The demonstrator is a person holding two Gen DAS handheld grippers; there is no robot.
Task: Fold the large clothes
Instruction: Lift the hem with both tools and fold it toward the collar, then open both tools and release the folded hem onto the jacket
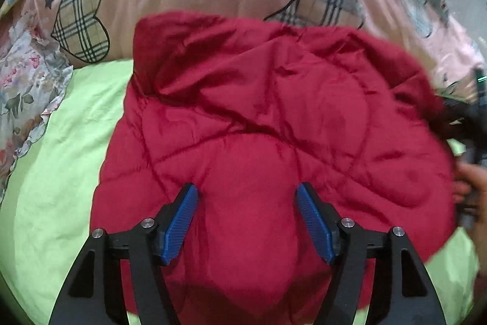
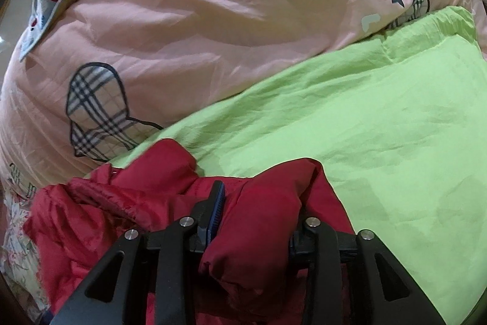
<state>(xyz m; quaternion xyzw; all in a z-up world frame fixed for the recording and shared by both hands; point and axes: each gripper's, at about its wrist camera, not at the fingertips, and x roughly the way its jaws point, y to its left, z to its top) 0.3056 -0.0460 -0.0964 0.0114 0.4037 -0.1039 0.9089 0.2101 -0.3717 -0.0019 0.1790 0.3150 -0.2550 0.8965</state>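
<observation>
One red quilted jacket (image 1: 274, 124) lies bunched on a green sheet (image 1: 61, 172) covering the bed. The left gripper (image 1: 247, 221) stands wide open above the jacket, gripping nothing. The right gripper (image 2: 258, 215) has a puffy fold of jacket between its half-open jaws. Behind lies one pink duvet (image 2: 197, 29) printed with plaid hearts; four show. No writing is readable.
</observation>
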